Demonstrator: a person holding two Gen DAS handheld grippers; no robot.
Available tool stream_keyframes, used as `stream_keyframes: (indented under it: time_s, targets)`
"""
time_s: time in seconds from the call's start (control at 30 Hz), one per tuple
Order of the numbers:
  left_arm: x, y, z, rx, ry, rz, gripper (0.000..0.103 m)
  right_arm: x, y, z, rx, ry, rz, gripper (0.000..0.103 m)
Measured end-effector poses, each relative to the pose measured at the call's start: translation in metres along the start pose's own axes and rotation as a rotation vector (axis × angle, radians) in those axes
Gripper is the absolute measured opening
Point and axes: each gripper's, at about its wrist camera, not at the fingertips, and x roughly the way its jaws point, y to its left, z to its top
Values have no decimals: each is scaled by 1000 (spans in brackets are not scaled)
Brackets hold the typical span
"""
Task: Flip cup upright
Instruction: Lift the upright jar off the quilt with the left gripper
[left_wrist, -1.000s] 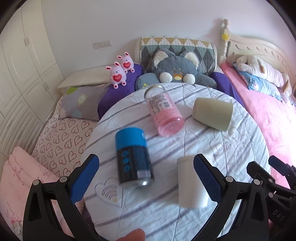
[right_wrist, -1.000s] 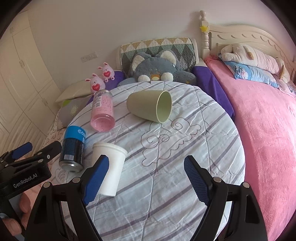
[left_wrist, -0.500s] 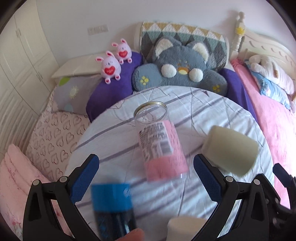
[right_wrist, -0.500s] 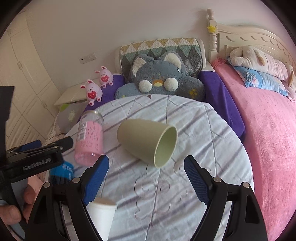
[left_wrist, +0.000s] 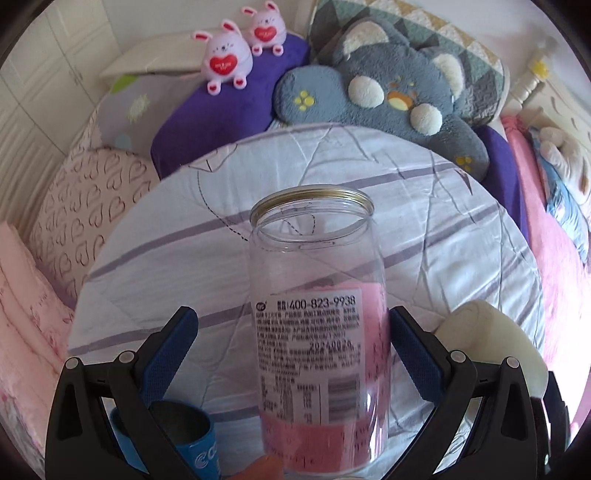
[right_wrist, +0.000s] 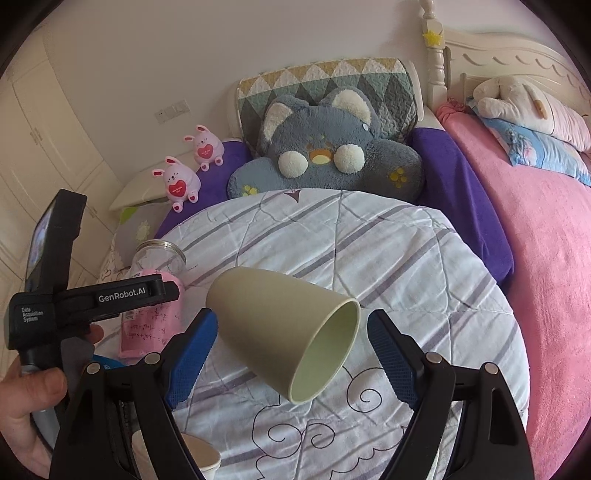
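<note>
Left claw (left_wrist: 291, 347) stands spread around a clear jar (left_wrist: 317, 317) with a pink label, which lies on its side on the round striped counter (left_wrist: 443, 221), mouth pointing away; the right pad sits at the jar's wall, contact uncertain. Right claw (right_wrist: 291, 354) is likewise spread, flanking the green cup (right_wrist: 280, 332), which lies on its side, mouth facing the camera and rightward, neither pad visibly pressing it. A blue can (left_wrist: 195, 439) lies near the left claw.
</note>
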Motion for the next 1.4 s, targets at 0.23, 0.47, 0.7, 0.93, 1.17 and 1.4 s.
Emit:
stream_keyframes:
  time_s: [0.23,0.47,0.7,0.93,1.17,1.4]
  targets:
    - [12,4,-6,-28,61,-68,82,2,-1,0,4,3,4,84]
    - [3,0,-10,12,3,-82,71,-2,-4,-8,15,4,2,84]
    - [-4,0,-10,37,-49,-77,71,-12,-6,-13,23,-4,-7,84]
    - [-40,0,-17,72,-308,-95,71,-13,-5,-15,22,3,-17,84]
    - [-37,-3,-14,71,-434,-77,71,-10,-1,-17,16,12,-20,84]
    - [-48,-11,-30,110,-605,-70,71,-8,-2,-16,15,14,-30,84]
